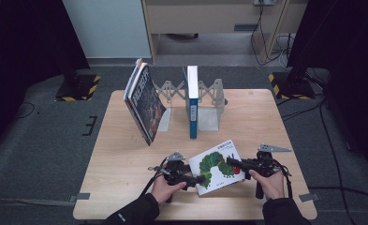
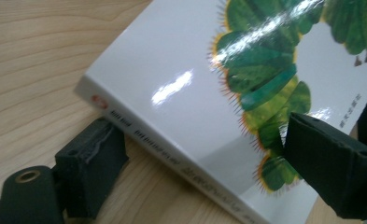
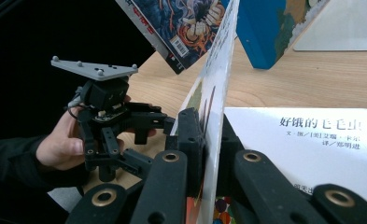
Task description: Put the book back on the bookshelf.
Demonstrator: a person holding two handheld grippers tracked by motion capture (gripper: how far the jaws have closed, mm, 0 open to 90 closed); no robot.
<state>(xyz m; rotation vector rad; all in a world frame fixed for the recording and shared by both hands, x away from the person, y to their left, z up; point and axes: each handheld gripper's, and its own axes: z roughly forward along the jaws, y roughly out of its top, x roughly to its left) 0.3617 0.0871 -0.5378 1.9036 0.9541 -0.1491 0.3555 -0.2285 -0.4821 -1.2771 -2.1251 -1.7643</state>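
Pale wood table (image 1: 121,154), grey carpet (image 1: 46,140), dark curtains (image 1: 18,37)

In the high view we see even, soft light on the table (image 1: 125,154), while the far corners and both sides fall into near black. Shadows under the upright books are faint. That picture is a little soft and grainy, and small print cannot be read.

In the left gripper view we get strong white glare streaks on the glossy book (image 2: 181,84), one on the white cover and one across the green art. The near jaws are blurred and dark; the spine print is smeared.

In the right gripper view we find the left half almost black, the jaws close and soft, and the far books sharper.
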